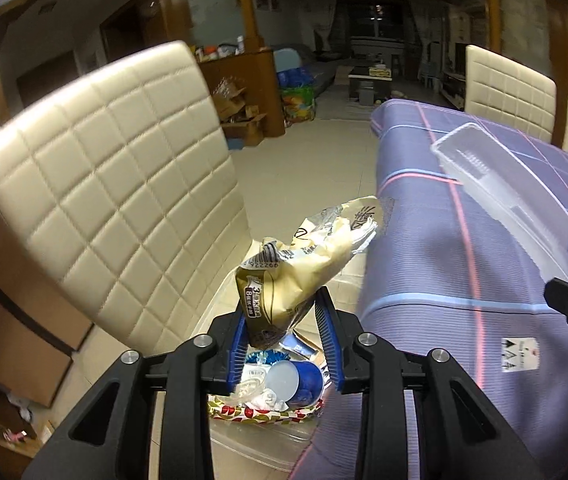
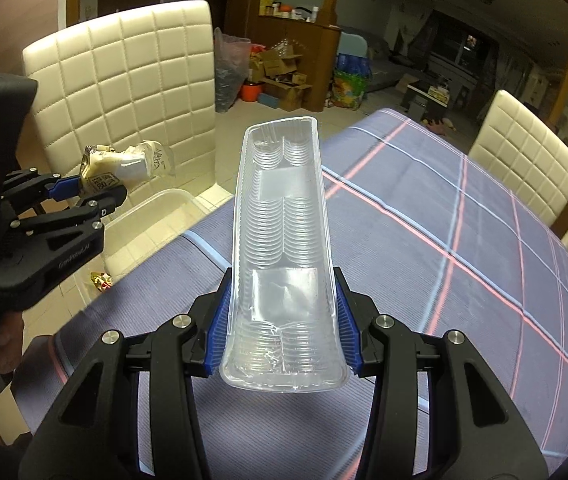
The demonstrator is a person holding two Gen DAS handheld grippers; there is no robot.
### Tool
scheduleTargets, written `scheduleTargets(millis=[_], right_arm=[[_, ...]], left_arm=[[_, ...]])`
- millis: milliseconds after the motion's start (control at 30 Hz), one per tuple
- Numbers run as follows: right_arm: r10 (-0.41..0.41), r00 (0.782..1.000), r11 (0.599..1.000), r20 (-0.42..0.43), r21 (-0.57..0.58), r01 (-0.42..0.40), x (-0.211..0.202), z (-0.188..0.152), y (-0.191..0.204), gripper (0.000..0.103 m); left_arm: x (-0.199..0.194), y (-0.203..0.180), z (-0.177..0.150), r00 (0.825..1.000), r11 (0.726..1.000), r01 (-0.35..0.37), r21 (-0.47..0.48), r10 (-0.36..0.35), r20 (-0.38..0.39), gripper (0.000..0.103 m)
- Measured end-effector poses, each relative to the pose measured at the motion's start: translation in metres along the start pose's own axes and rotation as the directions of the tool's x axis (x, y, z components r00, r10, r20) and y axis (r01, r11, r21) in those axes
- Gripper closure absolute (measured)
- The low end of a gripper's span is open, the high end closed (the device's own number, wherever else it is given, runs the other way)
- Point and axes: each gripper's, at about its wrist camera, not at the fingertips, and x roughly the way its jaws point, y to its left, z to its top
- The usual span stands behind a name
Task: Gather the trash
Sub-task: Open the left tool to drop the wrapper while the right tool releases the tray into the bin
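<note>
Left wrist view: the left gripper [image 1: 280, 300] is seen clamped on a crumpled cream and gold wrapper [image 1: 303, 252]. The lower end of the wrapper is pinched between the blue pads, and the rest stands up and leans to the right, toward the table [image 1: 443, 260].

Directly below this claw a clear bin [image 1: 244, 436] is placed low, between the table edge and a cream quilted chair [image 1: 104, 160]. Some trash is already in it: a blue cup [image 1: 309, 380] on its side, a pale round lid [image 1: 282, 380] against it, a paper with a red and green pattern [image 1: 260, 414], and some smaller pieces that cannot be made out.

In the right wrist view the right gripper [image 2: 282, 280] is closed on the near end of a long clear plastic tray [image 2: 280, 220]. The long axis of the tray runs straight forward along the fingers, and the tray is held over the cloth, not over the bin. From this claw the bin lies to the left and lower, beyond the table edge.

The left hand is therefore judged to be the nearer one, and its wrapper only needs to be let go. The tray must be carried to the left over the edge. Because it is so long, it should probably be tipped down or turned along the bin, otherwise one end may be caught on the rim.
</note>
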Motion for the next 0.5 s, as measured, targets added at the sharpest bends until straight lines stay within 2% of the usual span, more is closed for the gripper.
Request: scheduleTargets(millis=[33,67,100,133,233,500], right_arm=[[0.004,1.000,1.000,-0.002,-0.001,-0.004,0.001,0.001,0.002,0.056],[0.009,1.000,1.000,-0.005,-0.002,-0.009,0.002,0.002,0.004,0.055],[0.013,1.000,1.000,-0.007,-0.002,-0.013,0.004,0.003,0.005,0.055],[0.017,1.000,1.000,-0.009,-0.001,-0.017,0.005,0.005,0.007,0.055],[0.028,0.999,1.000,-0.020,-0.004,-0.028,0.010,0.009,0.013,0.055],[0.061,0.997,0.996,-0.040,-0.058,-0.063,0.024,0.024,0.046,0.054]], left_arm=[[0.003,0.008,-0.001,1.000,1.000,-0.015,-0.028,0.014,-0.008,0.049],[0.003,0.013,-0.002,1.000,0.998,-0.029,-0.048,0.029,-0.004,0.024],[0.002,0.019,-0.003,0.999,0.996,-0.043,-0.074,0.044,0.010,0.016],[0.000,0.024,-0.005,0.999,0.995,-0.040,-0.093,0.042,0.024,0.013],[0.002,0.035,-0.009,1.000,0.993,-0.015,-0.113,0.016,0.008,0.012],[-0.001,0.063,-0.022,0.999,0.989,-0.048,-0.141,0.047,-0.012,0.012]])
